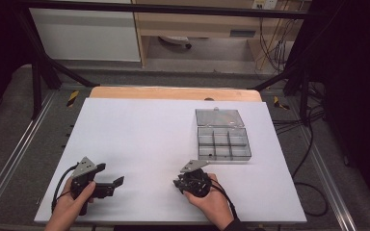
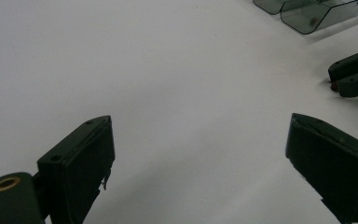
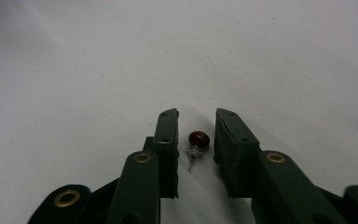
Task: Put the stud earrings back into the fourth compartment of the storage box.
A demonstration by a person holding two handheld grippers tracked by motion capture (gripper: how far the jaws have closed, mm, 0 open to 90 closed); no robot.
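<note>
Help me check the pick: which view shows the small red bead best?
The right gripper view: the red bead lies on the white table between the right gripper fingers. The left gripper view shows a reddish speck; the high view hides it.

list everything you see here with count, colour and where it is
box: 1, clear grey, compartments, lid open, far right of the sheet
bead: 1, dark red, with a small clear piece beside it, on the sheet between the right tool's jaws, pads not touching it
sheet: 1, white, covers the table
table: 1, wood, edge shows beyond the sheet
left tool: 1, black, jaws wide apart with nothing between them, near left
right tool: 1, black, jaws narrow, near centre
hands: 2, holding the tools at the near edge
</note>
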